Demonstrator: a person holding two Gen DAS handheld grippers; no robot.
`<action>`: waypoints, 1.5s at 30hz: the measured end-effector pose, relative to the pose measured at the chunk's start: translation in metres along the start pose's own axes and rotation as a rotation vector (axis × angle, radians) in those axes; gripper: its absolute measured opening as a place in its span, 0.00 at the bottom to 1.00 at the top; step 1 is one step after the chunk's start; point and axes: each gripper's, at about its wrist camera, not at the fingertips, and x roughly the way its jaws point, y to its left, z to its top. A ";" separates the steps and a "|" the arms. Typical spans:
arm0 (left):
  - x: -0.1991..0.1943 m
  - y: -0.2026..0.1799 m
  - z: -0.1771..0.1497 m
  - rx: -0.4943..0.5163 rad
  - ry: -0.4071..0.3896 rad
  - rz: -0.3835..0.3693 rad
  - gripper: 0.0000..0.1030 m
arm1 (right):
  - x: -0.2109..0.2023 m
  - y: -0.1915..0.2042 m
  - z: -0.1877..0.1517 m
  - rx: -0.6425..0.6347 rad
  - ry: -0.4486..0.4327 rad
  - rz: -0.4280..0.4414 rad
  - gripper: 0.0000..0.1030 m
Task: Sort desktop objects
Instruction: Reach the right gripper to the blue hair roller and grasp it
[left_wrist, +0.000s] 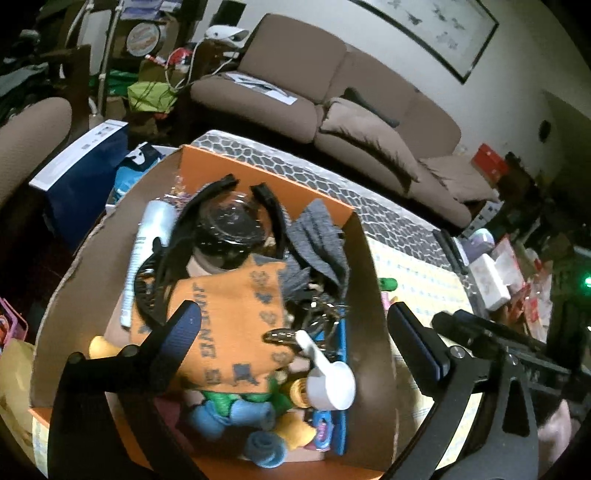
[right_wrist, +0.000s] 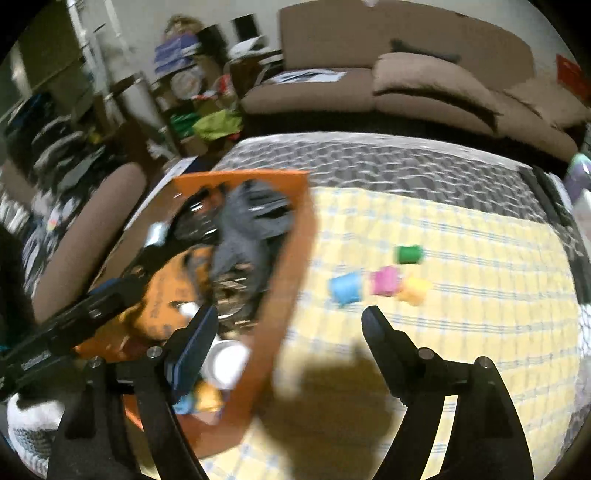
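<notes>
our bench (right_wrist: 461, 258) carries the orange box (left_wrist: 365, 258), full; inside, an orange cloth (left_wrist: 229, 317) reads partly "jineng". our left claw (left_wrist: 291, 332) and right claw (right_wrist: 291, 328) gape, empty. four small cups (right_wrist: 384, 280) sit outside.

The orange box (left_wrist: 258, 166) is crowded, and much inside it is covered. The orange cloth (left_wrist: 229, 321) hides most of the dark round container (left_wrist: 229, 232) behind it and the upper part of the green and blue plush toy (left_wrist: 240, 410) below it. The right wrist view is motion-blurred: the 4 small coloured pieces (right_wrist: 384, 280) right of the box are smeared, their shapes unclear.
</notes>
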 end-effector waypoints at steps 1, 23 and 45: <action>0.001 -0.003 0.001 0.001 -0.001 -0.004 0.98 | -0.002 -0.009 0.001 0.018 -0.007 -0.010 0.79; 0.054 -0.111 0.015 0.131 0.030 -0.103 0.89 | 0.058 -0.122 0.009 0.216 0.011 -0.141 0.41; 0.057 -0.096 0.022 0.053 0.032 -0.099 0.89 | 0.103 -0.058 0.011 -0.009 0.003 0.055 0.36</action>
